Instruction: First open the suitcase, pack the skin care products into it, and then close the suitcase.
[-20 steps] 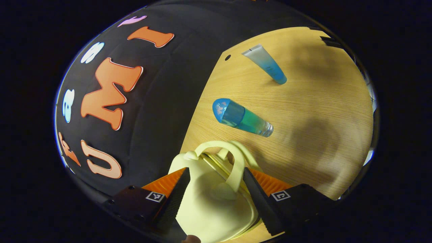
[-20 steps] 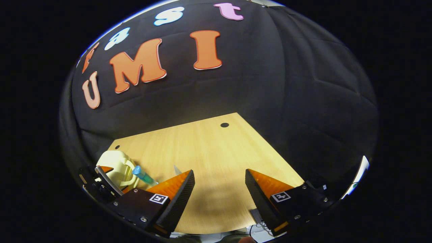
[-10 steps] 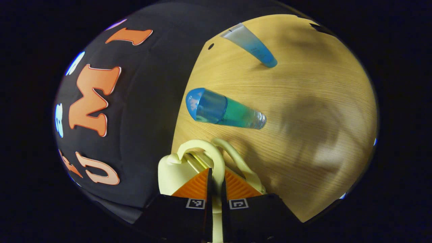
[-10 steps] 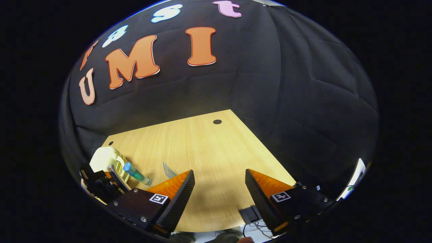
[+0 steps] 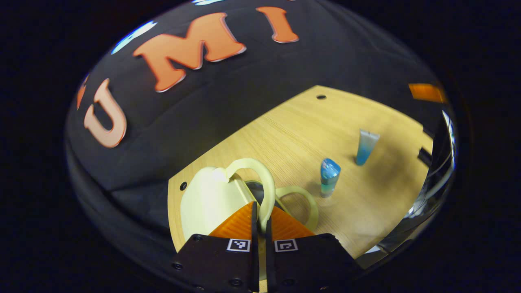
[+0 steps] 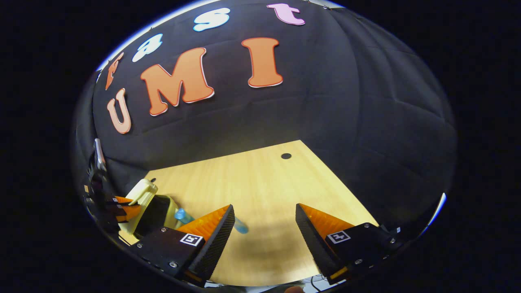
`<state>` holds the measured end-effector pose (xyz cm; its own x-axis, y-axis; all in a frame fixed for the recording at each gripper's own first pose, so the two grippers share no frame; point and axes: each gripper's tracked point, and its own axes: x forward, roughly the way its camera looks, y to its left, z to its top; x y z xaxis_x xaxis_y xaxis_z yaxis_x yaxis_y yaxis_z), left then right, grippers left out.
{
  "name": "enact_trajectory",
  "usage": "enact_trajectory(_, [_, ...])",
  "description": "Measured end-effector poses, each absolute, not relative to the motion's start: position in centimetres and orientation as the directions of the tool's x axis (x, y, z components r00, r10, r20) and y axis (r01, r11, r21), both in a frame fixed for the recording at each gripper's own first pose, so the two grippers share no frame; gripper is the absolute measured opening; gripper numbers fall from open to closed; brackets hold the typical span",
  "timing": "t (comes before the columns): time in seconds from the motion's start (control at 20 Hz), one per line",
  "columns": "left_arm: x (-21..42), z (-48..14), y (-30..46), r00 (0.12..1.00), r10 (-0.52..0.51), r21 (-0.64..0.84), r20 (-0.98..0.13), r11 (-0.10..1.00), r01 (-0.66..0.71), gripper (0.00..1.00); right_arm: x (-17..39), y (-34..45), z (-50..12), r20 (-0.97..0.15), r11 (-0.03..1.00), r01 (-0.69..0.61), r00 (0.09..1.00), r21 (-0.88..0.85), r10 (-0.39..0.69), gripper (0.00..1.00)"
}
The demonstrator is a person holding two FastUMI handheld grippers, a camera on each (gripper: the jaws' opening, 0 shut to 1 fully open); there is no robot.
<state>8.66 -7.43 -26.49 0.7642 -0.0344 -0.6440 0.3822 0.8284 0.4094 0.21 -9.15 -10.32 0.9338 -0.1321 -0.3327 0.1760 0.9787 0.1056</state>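
Note:
A small cream suitcase [image 5: 203,203] lies on the wooden table [image 5: 378,195]. My left gripper [image 5: 260,211] is shut on the upper handle [image 5: 266,183] and holds the lid raised; the second handle [image 5: 305,197] lies lower on the base. In the right gripper view the suitcase [image 6: 142,193] stands open at the far left with a dark inside, and the left gripper [image 6: 122,205] is at its lid. A blue-capped bottle [image 5: 329,177] and a blue tube [image 5: 365,147] stand to its right. My right gripper [image 6: 264,219] hangs open over bare table, holding nothing.
The table has small round holes [image 5: 321,97] near its far edge, one also in the right gripper view as a hole [image 6: 286,156]. The black cloth wall runs close behind the table. The bottle [image 6: 183,215] sits just beside the right gripper's left finger.
My left gripper shut on the suitcase handle, then swung up with it, and the lid has lifted off the base. The right gripper stays open and has barely moved.

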Motion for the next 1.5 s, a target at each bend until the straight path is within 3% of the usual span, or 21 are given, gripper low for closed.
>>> enact_trajectory(0.1, [8.8,-24.3,-4.7,0.795,-0.064,0.301,-0.604,0.905,0.301,0.07,0.2,-5.2,-9.4,-0.323,0.983,0.114,0.944,0.144,-0.062,0.95])
enact_trajectory(0.35, [8.0,-23.4,3.6,0.827,-0.109,0.092,-0.552,0.977,0.190,0.07,0.0,1.2,-9.2,-0.295,0.972,0.139,0.952,0.191,-0.079,0.95])
enact_trajectory(0.75, [7.9,-27.6,23.4,0.793,-0.020,0.045,-0.609,0.997,0.059,0.04,-0.8,9.9,-8.4,-0.284,0.975,0.116,0.957,0.190,-0.058,0.95])
enact_trajectory(1.1, [6.7,-38.7,31.3,0.662,0.066,0.055,-0.747,0.998,-0.038,0.04,0.1,11.7,-8.6,-0.328,0.978,0.141,0.941,0.153,-0.084,0.95])
enact_trajectory(1.4, [6.3,-44.4,33.2,0.577,0.119,0.103,-0.808,0.993,-0.060,0.04,0.1,10.9,-9.1,-0.351,0.978,0.171,0.929,0.117,-0.120,0.95])
enact_trajectory(1.5, [5.7,-44.8,34.7,0.554,0.173,0.153,-0.814,0.985,-0.082,0.14,0.0,10.6,-9.3,-0.354,0.976,0.178,0.927,0.121,-0.125,0.95])
